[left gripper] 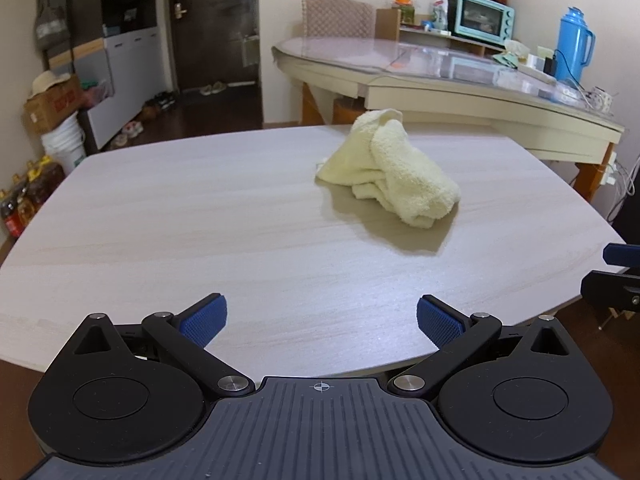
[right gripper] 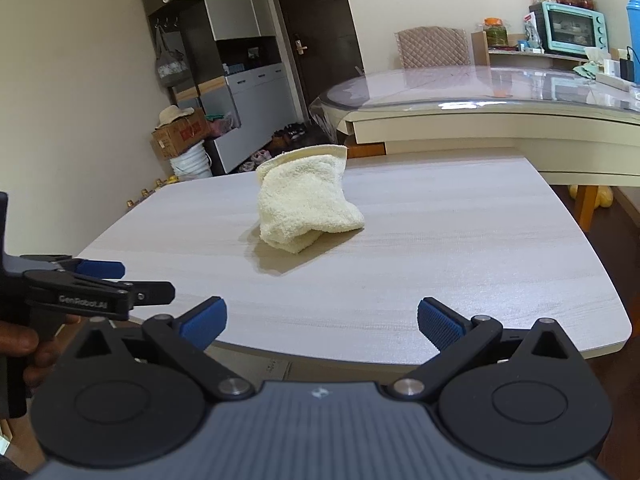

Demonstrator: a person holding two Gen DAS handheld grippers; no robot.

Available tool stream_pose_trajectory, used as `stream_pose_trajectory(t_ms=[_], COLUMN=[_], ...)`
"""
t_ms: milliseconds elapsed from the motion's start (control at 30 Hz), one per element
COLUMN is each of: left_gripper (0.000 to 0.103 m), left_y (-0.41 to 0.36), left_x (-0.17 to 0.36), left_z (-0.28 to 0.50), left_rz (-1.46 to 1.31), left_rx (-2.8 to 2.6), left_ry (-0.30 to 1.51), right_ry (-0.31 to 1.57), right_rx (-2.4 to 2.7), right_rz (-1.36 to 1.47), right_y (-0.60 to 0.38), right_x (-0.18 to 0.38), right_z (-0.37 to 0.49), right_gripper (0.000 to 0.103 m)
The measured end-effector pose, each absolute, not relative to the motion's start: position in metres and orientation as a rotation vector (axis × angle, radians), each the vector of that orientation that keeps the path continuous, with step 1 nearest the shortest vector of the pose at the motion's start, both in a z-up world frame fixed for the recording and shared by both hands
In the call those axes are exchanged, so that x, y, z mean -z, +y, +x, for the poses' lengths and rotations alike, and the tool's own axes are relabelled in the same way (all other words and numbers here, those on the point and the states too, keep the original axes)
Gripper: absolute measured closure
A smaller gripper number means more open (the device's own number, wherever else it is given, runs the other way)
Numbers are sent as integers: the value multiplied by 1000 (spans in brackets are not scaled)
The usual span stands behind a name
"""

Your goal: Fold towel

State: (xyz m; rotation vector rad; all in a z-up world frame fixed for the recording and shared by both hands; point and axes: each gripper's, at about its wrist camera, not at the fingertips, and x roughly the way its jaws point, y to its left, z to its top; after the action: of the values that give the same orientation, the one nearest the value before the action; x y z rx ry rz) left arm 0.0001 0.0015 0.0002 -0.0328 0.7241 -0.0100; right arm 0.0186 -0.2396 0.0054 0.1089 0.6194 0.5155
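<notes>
A pale yellow towel (left gripper: 390,170) lies crumpled in a heap on the light wood-grain table (left gripper: 180,220), towards its far side. In the right wrist view the towel (right gripper: 306,204) sits ahead and a little left of centre. My left gripper (left gripper: 322,322) hovers over the table's near edge, open, with nothing between its blue pads. My right gripper (right gripper: 322,322) is also open and empty, well short of the towel. The left gripper's side (right gripper: 100,284) shows at the left of the right wrist view, held by a hand (right gripper: 24,344).
Behind the table stands a larger glass-topped table (left gripper: 440,76) with a blue thermos (left gripper: 572,44), a teal toaster oven (left gripper: 482,18) and clutter. A padded chair (left gripper: 338,18), a cabinet, a cardboard box (left gripper: 52,106) on a white bucket and bottles line the left wall.
</notes>
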Motion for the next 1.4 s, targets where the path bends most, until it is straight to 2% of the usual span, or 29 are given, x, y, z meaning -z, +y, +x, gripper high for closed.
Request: stream_pose_trajectory(t_ms=[300, 1400], left_gripper=[0, 0], left_y=[12, 4], left_x=[1, 4], left_z=[-3, -7], left_rz=[-37, -27], left_rx=[-5, 3], left_ry=[721, 736], right_ry=[627, 648], right_rx=[-530, -541], right_rz=[47, 86], right_y=[-226, -225], right_x=[-9, -5], right_z=[14, 21], right_gripper=[0, 0])
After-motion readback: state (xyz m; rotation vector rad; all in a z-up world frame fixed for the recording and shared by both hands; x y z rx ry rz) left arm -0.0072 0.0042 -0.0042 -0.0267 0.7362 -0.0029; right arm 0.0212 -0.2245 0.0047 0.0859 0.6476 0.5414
